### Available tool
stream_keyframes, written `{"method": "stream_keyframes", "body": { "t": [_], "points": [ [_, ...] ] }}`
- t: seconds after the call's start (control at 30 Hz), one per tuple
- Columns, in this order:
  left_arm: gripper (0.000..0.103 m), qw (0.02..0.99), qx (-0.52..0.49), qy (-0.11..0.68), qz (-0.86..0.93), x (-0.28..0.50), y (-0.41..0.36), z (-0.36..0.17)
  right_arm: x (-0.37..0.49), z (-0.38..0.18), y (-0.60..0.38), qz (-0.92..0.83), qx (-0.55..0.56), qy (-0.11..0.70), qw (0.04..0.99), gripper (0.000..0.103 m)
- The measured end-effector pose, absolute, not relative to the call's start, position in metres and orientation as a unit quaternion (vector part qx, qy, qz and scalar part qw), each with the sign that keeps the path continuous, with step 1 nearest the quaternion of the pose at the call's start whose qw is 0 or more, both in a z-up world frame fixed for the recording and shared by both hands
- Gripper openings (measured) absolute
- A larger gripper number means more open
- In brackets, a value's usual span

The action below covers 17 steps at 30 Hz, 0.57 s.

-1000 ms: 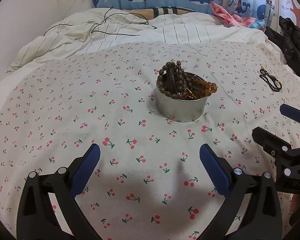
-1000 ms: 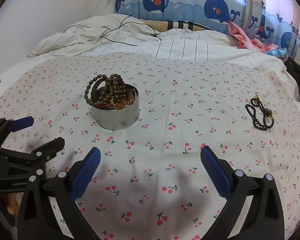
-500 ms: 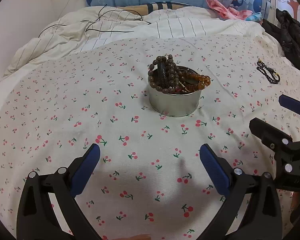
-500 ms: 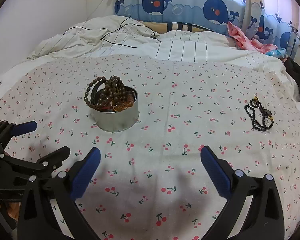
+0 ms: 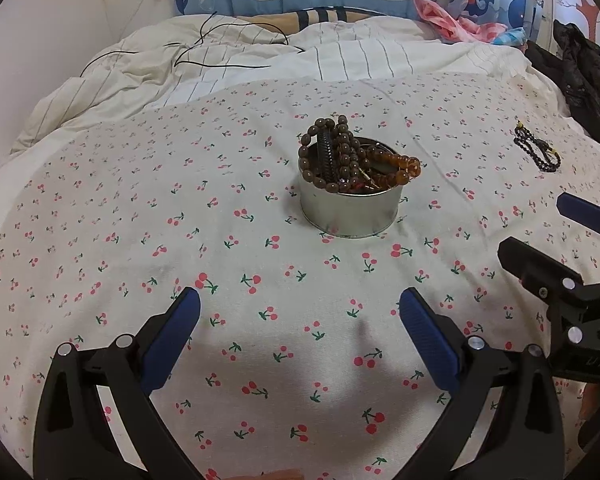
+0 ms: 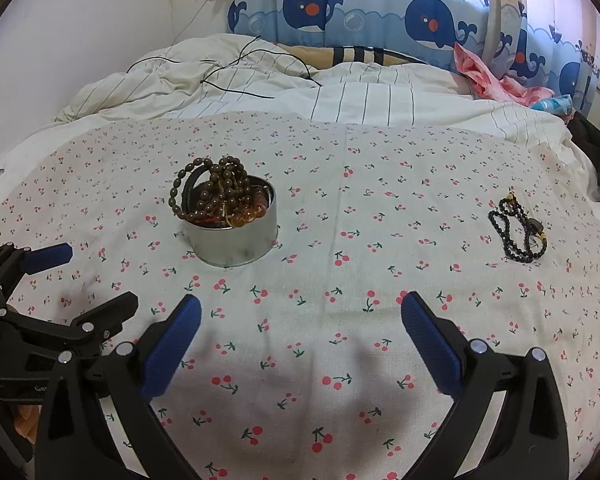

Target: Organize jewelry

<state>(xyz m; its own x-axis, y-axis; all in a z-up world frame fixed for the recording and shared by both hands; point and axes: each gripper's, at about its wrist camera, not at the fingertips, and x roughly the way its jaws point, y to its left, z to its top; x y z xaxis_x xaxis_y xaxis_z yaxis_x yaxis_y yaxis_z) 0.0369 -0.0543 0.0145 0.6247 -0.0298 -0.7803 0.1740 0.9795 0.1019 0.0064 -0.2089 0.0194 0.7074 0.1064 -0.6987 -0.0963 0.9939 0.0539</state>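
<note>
A round metal tin (image 5: 350,210) (image 6: 236,240) stands on the cherry-print cloth, heaped with brown and amber bead bracelets (image 5: 340,160) (image 6: 216,196) that spill over its rim. A black bead bracelet (image 5: 538,152) (image 6: 518,234) lies loose on the cloth far to the right of the tin. My left gripper (image 5: 300,316) is open and empty, short of the tin. My right gripper (image 6: 300,316) is open and empty too, between tin and black bracelet but nearer me. Each gripper shows at the edge of the other's view.
The cherry-print cloth (image 5: 140,220) covers a bed. Behind it lie a rumpled striped duvet (image 6: 260,92) with a thin black cable (image 6: 236,80), a pink garment (image 6: 484,76) and whale-print curtains. Dark clothing (image 5: 580,72) lies at the right edge.
Both views shifted slightly: the tin drifted lower and to the right in the left wrist view, and a little further away in the right wrist view. Both grippers stayed open.
</note>
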Motion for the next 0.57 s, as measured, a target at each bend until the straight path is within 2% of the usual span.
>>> {"method": "stream_keyframes", "body": {
  "t": [0.3,0.57],
  "points": [
    [0.096,0.916,0.045,0.396,-0.042,0.027,-0.042,0.025,0.006,0.022,-0.208,0.055,0.009,0.373,0.926,0.096],
    [0.096,0.893,0.034,0.446,-0.043,0.039,-0.039,0.011,0.007,0.020,-0.208,0.050,0.005,0.375,0.926,0.096]
  ]
}}
